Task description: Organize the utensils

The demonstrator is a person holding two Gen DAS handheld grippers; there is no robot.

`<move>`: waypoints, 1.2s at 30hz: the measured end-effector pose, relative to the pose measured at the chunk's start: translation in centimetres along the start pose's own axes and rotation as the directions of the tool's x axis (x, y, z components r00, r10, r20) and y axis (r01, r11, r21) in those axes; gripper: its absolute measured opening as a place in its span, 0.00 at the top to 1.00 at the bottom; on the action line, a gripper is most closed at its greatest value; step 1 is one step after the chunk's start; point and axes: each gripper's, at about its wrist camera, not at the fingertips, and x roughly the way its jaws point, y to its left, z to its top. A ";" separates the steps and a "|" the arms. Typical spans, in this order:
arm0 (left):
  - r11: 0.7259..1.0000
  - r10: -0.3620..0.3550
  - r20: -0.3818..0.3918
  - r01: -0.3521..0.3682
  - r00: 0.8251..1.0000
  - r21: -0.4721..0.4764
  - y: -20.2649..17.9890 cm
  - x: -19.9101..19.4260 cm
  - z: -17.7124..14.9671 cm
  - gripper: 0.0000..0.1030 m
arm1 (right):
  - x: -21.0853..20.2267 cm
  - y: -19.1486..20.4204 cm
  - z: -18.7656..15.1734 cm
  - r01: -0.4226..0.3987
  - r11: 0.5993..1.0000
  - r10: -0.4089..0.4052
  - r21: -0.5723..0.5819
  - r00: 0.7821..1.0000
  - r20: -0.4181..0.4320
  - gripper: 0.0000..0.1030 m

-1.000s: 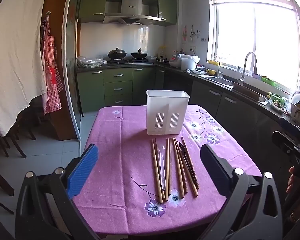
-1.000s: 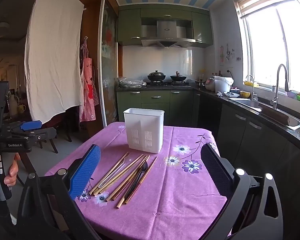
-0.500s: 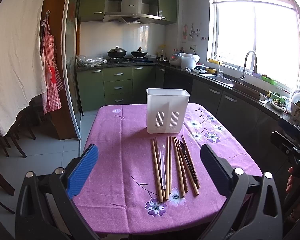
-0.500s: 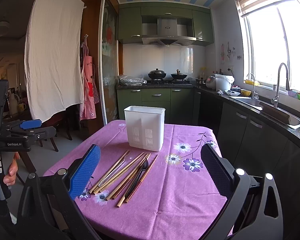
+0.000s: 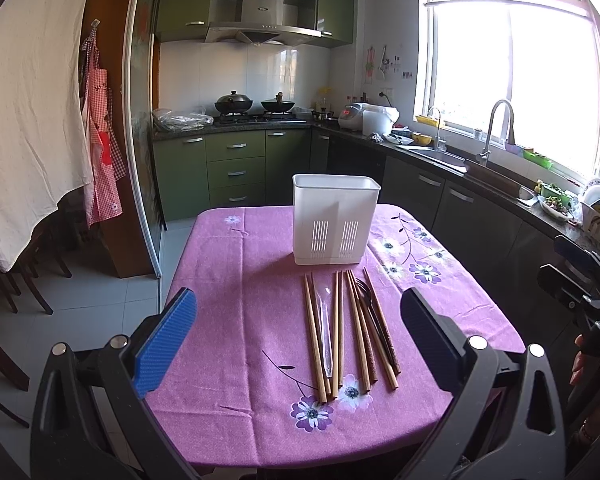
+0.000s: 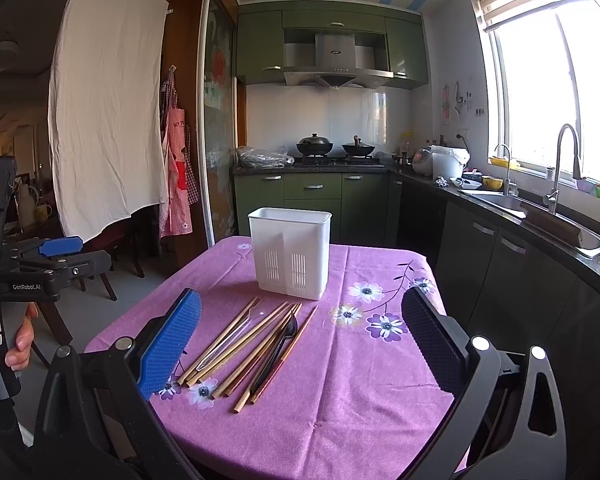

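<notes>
Practically unchanged over the last second: chopsticks (image 5: 342, 328), a clear spoon (image 5: 326, 328) and a dark spoon (image 6: 278, 350) lie loose near the table's (image 5: 220, 280) front edge. White holder (image 5: 334, 220) stands just behind them, contents hidden. Left gripper (image 5: 296, 336) and right gripper (image 6: 300, 344) hover short, jaws apart, empty; sorting not begun.

One readable label, on the left claw's body

In the right wrist view, white lettering "GenRobot.AI" runs along the black body of the left claw (image 6: 60, 254), just above the hand gripping its handle. The range hood (image 6: 334, 54) carries a small logo and the red checked apron (image 6: 176, 168) some lettering, both too small to read here.
</notes>
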 end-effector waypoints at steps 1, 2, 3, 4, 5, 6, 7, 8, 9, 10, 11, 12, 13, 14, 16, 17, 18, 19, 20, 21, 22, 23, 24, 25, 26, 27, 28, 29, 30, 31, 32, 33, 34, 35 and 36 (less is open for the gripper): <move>1.000 0.000 0.000 0.000 1.000 -0.001 0.0 0.0 0.0 0.06 | 0.0 0.0 0.0 0.000 1.000 0.000 -0.001 1.000 -0.001 0.04; 1.000 0.000 0.000 0.000 1.000 0.000 0.0 0.0 0.0 0.06 | 0.1 0.0 0.0 0.000 1.000 0.000 -0.001 1.000 -0.001 0.04; 1.000 -0.001 0.000 0.001 1.000 -0.001 0.0 0.0 0.0 0.06 | 0.1 0.0 0.0 -0.001 1.000 0.001 -0.001 1.000 -0.001 0.04; 1.000 -0.001 0.000 0.001 1.000 -0.001 0.0 0.0 0.0 0.06 | 0.1 0.0 0.0 0.000 1.000 0.000 -0.001 1.000 -0.002 0.04; 1.000 0.000 0.000 0.000 1.000 -0.001 0.0 0.0 0.0 0.06 | 0.1 0.0 0.0 0.000 1.000 0.000 -0.001 1.000 -0.002 0.04; 1.000 0.001 0.000 -0.001 1.000 -0.001 0.0 0.0 0.0 0.06 | 0.2 0.0 0.0 -0.001 1.000 0.001 -0.001 1.000 -0.003 0.04; 1.000 0.000 -0.001 0.000 1.000 -0.001 0.0 0.0 0.0 0.06 | 0.2 0.1 0.0 -0.001 1.000 0.001 -0.002 1.000 -0.004 0.04; 1.000 -0.001 0.000 0.001 1.000 -0.001 0.0 0.0 0.0 0.06 | 0.3 0.1 0.0 -0.001 1.000 0.001 -0.002 1.000 -0.005 0.04; 1.000 0.000 -0.001 0.000 1.000 -0.001 0.0 0.0 0.0 0.06 | 0.3 0.2 0.0 -0.001 1.000 0.001 -0.003 1.000 -0.006 0.04; 1.000 0.000 -0.001 0.000 1.000 -0.001 0.0 0.0 0.0 0.06 | 0.3 0.2 0.0 -0.001 1.000 0.001 -0.003 1.000 -0.005 0.04; 1.000 0.000 0.000 0.000 1.000 0.000 0.0 0.0 0.0 0.06 | 0.3 0.2 0.0 -0.001 1.000 0.001 -0.004 1.000 -0.006 0.04; 1.000 -0.001 -0.001 0.001 1.000 -0.001 0.0 0.0 0.0 0.06 | 0.3 0.2 0.0 -0.002 1.000 0.002 -0.002 1.000 -0.006 0.04; 1.000 0.000 -0.001 0.000 1.000 -0.001 0.0 0.0 0.1 0.06 | 0.4 0.2 0.0 -0.002 1.000 0.002 -0.002 1.000 -0.006 0.04; 1.000 0.000 -0.002 0.000 1.000 -0.001 0.0 0.0 0.0 0.06 | 0.4 0.2 0.0 -0.003 1.000 0.003 -0.003 1.000 -0.007 0.04; 1.000 0.000 -0.001 0.000 1.000 -0.001 0.1 0.0 0.1 0.06 | 0.4 0.2 -0.1 -0.003 1.000 0.003 -0.003 1.000 -0.008 0.04; 1.000 0.000 -0.001 0.000 1.000 -0.001 0.0 0.0 0.0 0.06 | 0.5 0.2 -0.1 -0.003 1.000 0.003 -0.004 1.000 -0.009 0.04; 1.000 0.000 -0.002 0.000 1.000 -0.001 0.1 0.0 0.1 0.06 | 0.6 0.3 -0.1 -0.004 1.000 0.004 -0.004 1.000 -0.010 0.04; 1.000 0.000 -0.002 0.000 1.000 -0.002 0.0 0.0 0.1 0.06 | 0.7 0.2 -0.1 -0.005 1.000 0.005 -0.004 1.000 -0.011 0.04; 1.000 0.000 -0.003 0.000 1.000 -0.002 0.0 0.0 0.0 0.06 | 0.7 0.2 -0.1 -0.005 1.000 0.005 -0.004 1.000 -0.012 0.04; 1.000 0.000 -0.003 0.000 1.000 -0.002 0.0 0.0 0.0 0.06 | 0.8 0.2 -0.1 -0.006 1.000 0.006 -0.003 1.000 -0.013 0.04; 1.000 0.000 -0.003 0.000 1.000 -0.001 0.0 0.0 0.0 0.06 | 0.8 0.2 -0.1 -0.007 1.000 0.007 -0.004 1.000 -0.014 0.04; 1.000 0.000 -0.003 0.000 1.000 -0.001 0.0 0.0 0.0 0.06 | 0.8 0.2 -0.1 -0.006 1.000 0.006 -0.004 1.000 -0.013 0.04; 1.000 -0.001 -0.003 0.001 1.000 -0.001 0.0 0.0 0.0 0.06 | 0.7 0.2 -0.1 -0.006 1.000 0.006 -0.004 1.000 -0.013 0.04; 1.000 -0.001 -0.003 0.001 1.000 -0.001 0.0 0.1 0.0 0.06 | 0.8 0.2 -0.1 -0.007 1.000 0.006 -0.004 1.000 -0.014 0.04; 1.000 0.000 -0.004 0.000 1.000 -0.002 0.0 0.1 0.0 0.06 | 0.8 0.3 -0.1 -0.006 1.000 0.006 -0.004 1.000 -0.014 0.04; 1.000 0.000 -0.004 0.000 1.000 -0.002 0.0 0.0 0.0 0.06 | 0.8 0.3 -0.1 -0.005 1.000 0.005 -0.004 1.000 -0.013 0.04; 1.000 -0.001 -0.004 0.001 1.000 -0.002 0.0 0.1 0.0 0.06 | 0.8 0.2 -0.1 -0.006 1.000 0.006 -0.003 1.000 -0.015 0.04; 1.000 0.000 -0.004 0.000 1.000 -0.001 0.0 0.1 0.0 0.06 | 0.8 0.2 -0.1 -0.006 1.000 0.006 -0.002 1.000 -0.016 0.04; 1.000 0.000 -0.005 0.000 1.000 -0.001 0.0 0.1 0.0 0.06 | 0.9 0.2 -0.1 -0.006 1.000 0.006 -0.002 1.000 -0.016 0.04; 1.000 0.000 -0.006 0.000 1.000 0.000 0.0 0.1 -0.1 0.06 | 0.9 0.2 -0.1 -0.006 1.000 0.006 -0.002 1.000 -0.017 0.04; 1.000 0.000 -0.006 0.000 1.000 -0.001 0.0 0.1 -0.1 0.06 | 1.0 0.1 -0.1 -0.006 1.000 0.006 -0.002 1.000 -0.018 0.04; 1.000 0.000 -0.006 0.000 1.000 -0.001 0.0 0.0 -0.1 0.06 | 1.0 0.1 -0.2 -0.006 1.000 0.006 -0.001 1.000 -0.018 0.04; 1.000 0.000 -0.006 0.000 1.000 -0.001 0.0 0.1 -0.1 0.06 | 1.0 0.1 -0.2 -0.006 1.000 0.006 -0.001 1.000 -0.018 0.04; 1.000 0.000 -0.006 0.000 1.000 0.000 0.0 0.1 -0.1 0.06 | 1.0 0.1 -0.2 -0.005 1.000 0.005 -0.002 1.000 -0.018 0.04; 1.000 0.001 -0.006 -0.001 1.000 -0.001 0.0 0.1 -0.1 0.06 | 1.0 0.1 -0.2 -0.004 1.000 0.004 -0.002 1.000 -0.020 0.04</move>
